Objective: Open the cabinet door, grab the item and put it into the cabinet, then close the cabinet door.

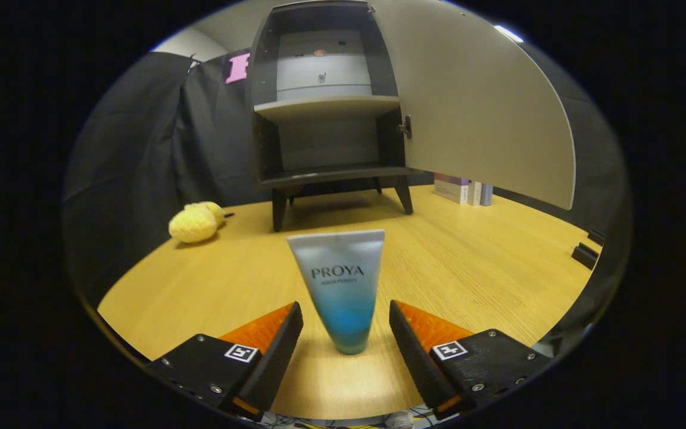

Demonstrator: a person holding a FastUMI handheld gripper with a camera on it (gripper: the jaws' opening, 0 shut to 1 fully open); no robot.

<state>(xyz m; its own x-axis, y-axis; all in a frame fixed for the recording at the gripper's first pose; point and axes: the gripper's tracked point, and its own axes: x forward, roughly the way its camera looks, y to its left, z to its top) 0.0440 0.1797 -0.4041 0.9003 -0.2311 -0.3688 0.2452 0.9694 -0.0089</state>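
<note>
A light wooden table [468, 268] carries everything. A tube [340, 289] stands on its cap near the front, between the parted fingers of the gripper [346, 325], untouched by them. Far back stands a small cabinet [325, 119], door [474, 101] open. A yellow knitted toy [195, 223] lies far left; boxes [462, 190] stand far right.

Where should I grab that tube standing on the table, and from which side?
Grip the tube low on its narrow, rounder lower body, coming straight in from the front. It stands upright on its cap between the open fingers of the hand-held gripper, and its wide flat crimp on top would probably flex or slip.
</note>
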